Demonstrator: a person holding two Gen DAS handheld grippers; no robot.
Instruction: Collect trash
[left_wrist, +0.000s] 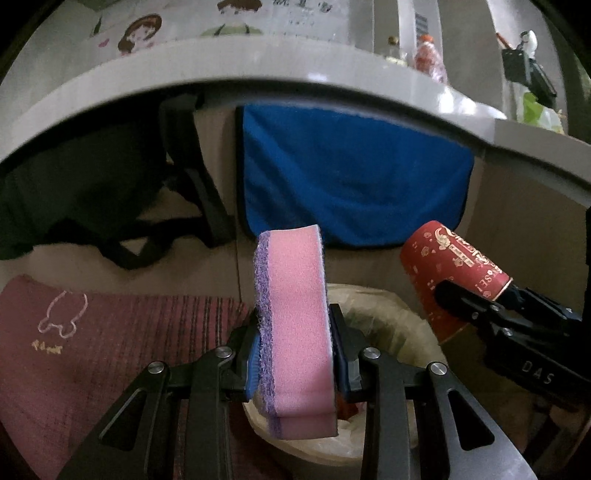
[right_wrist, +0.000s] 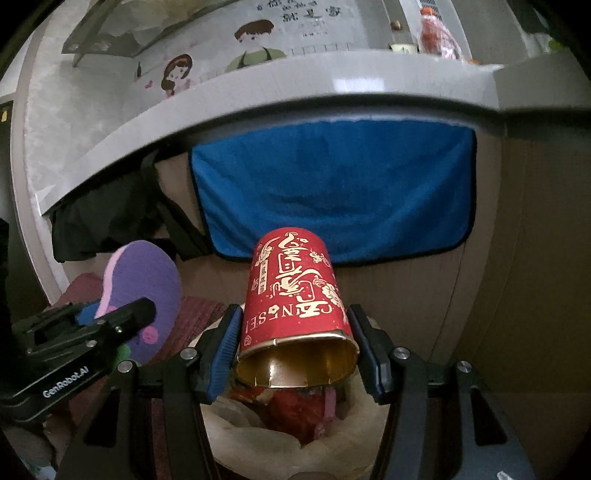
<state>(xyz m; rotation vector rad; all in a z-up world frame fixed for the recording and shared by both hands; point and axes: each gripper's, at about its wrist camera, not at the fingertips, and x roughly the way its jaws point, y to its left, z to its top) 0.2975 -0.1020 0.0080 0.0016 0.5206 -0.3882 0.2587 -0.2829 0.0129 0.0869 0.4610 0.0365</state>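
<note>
The left gripper (left_wrist: 295, 354) is clenching a pink sponge (left_wrist: 295, 325) with a purple scouring face, its blue pads pressing on the sponge's two broad sides so that the sponge is standing on edge between them. The right gripper (right_wrist: 295, 350) is grasping a red paper cup (right_wrist: 295, 306) with gold lettering, the cup lying on its side with its gold-lined mouth facing the camera and its base pointing away. Both things are hanging directly over a trash bin (left_wrist: 391, 332) lined with a pale plastic bag, which is sitting on the floor below the front edge of a grey worktop (left_wrist: 258, 70). Red scraps (right_wrist: 295, 410) are lying inside the bin. A blue cloth (right_wrist: 332, 188) is hanging from under the worktop's edge behind the bin, and a dark red mat (left_wrist: 110, 350) is lying to the left of the bin.
</note>
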